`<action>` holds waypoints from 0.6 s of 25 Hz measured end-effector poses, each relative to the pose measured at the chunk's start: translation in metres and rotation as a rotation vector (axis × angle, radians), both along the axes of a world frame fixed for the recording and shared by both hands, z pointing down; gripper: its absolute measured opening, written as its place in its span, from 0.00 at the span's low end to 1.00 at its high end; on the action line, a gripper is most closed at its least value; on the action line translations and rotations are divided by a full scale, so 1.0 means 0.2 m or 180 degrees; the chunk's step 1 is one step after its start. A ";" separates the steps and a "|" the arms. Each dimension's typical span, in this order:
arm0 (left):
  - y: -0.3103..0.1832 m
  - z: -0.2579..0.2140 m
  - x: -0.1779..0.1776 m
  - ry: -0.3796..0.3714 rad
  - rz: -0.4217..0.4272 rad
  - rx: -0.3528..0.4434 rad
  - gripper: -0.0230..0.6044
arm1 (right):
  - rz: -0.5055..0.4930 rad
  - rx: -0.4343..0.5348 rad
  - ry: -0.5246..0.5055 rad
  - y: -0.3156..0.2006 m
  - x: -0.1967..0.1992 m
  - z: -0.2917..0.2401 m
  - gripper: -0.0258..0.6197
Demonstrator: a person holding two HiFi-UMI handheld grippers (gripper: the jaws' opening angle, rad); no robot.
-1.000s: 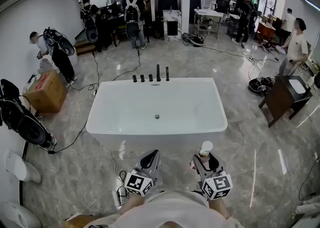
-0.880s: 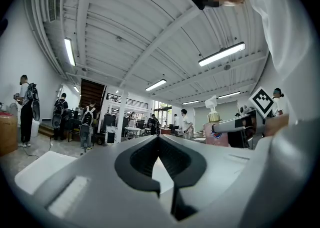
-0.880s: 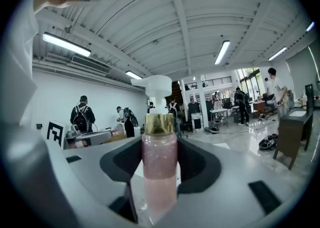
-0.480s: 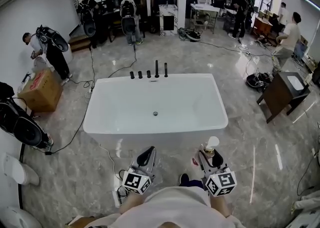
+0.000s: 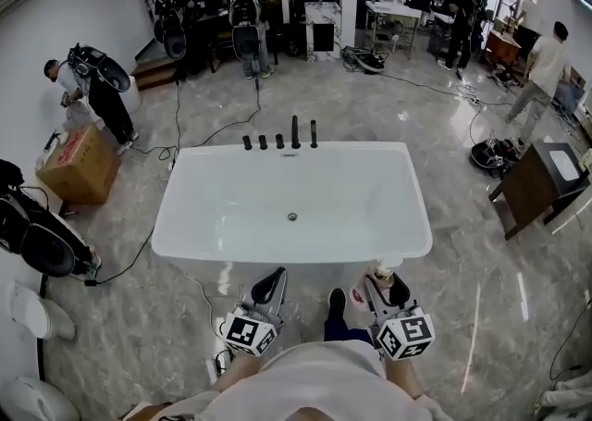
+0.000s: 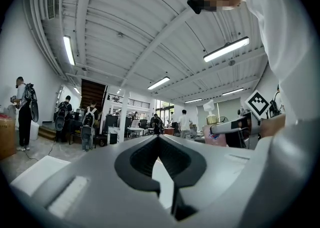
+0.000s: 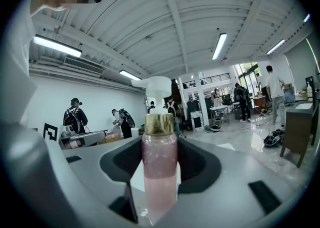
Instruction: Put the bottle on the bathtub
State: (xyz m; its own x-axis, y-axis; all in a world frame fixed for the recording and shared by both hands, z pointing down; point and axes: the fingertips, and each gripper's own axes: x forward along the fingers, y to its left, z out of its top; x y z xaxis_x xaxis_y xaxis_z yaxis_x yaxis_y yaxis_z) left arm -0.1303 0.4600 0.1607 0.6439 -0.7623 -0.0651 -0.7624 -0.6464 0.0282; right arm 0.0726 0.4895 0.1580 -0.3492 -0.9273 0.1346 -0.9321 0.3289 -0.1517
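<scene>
One broad marble floor (image 5: 444, 160) carries the whole scene, with several people (image 5: 245, 17) busy at its far end, well apart from the work. At its middle stands the white bathtub (image 5: 231, 248), long side toward the person with the grippers, black taps (image 5: 294, 132) in a row on the far rim and the basin bare down to the drain. Both grippers reach out just short of the near rim. The left gripper (image 5: 271, 286) has its jaws pressed together at the tips with nothing between them, as the left gripper view shows (image 6: 159, 139). The right gripper (image 5: 381, 286) pinches the bottle (image 5: 382, 273) by its lower body; the right gripper view (image 7: 160, 157) shows it upright, a clear bottle (image 7: 159, 172) of pink liquid with a gold collar (image 7: 159, 123) and a white pump head (image 7: 157, 85). The step in hand looks like the carry toward the tub, nearly at the edge. The next move likely calls for bringing the bottle over the flat near rim, lowering it level until its base sits fully on the ledge, and only then spreading the jaws, since the rim is narrow and a tilted base could tip it into the basin.
</scene>
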 end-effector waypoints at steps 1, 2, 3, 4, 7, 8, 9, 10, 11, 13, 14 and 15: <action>-0.08 0.00 0.03 -0.0017 -0.0005 -0.0008 0.05 | -0.0012 -0.0015 -0.0012 -0.09 0.03 0.01 0.37; -0.17 0.01 0.06 -0.0039 0.0003 -0.0007 0.05 | -0.0028 -0.0032 -0.0018 -0.19 0.06 0.02 0.37; -0.25 0.01 0.10 -0.0065 0.0013 -0.0002 0.05 | -0.0048 -0.0049 -0.0019 -0.28 0.10 0.03 0.37; -0.34 0.00 0.14 -0.0091 0.0013 0.0002 0.05 | -0.0073 -0.0065 -0.0014 -0.38 0.13 0.04 0.37; -0.63 -0.03 0.23 -0.0145 -0.0034 0.0001 0.05 | -0.0171 -0.0096 0.0006 -0.68 0.21 0.03 0.37; -0.72 -0.04 0.26 -0.0151 -0.0049 0.0003 0.05 | -0.0207 -0.0100 0.0015 -0.78 0.24 0.02 0.37; -0.81 -0.05 0.29 -0.0157 -0.0065 0.0008 0.05 | -0.0245 -0.0099 0.0025 -0.87 0.27 0.01 0.37; -0.89 -0.06 0.33 -0.0161 -0.0087 0.0012 0.05 | -0.0282 -0.0091 0.0038 -0.95 0.29 0.00 0.37; -0.96 -0.06 0.36 -0.0159 -0.0111 0.0017 0.05 | -0.0318 -0.0076 0.0055 -1.01 0.32 -0.01 0.37; -1.07 -0.06 0.43 -0.0138 -0.0149 0.0036 0.05 | -0.0380 -0.0036 0.0093 -1.13 0.38 -0.01 0.37; -1.11 -0.06 0.46 -0.0138 -0.0162 0.0045 0.05 | -0.0399 -0.0018 0.0103 -1.17 0.40 -0.02 0.37; -1.15 -0.07 0.48 -0.0154 -0.0167 0.0053 0.05 | -0.0408 -0.0003 0.0103 -1.22 0.41 -0.02 0.37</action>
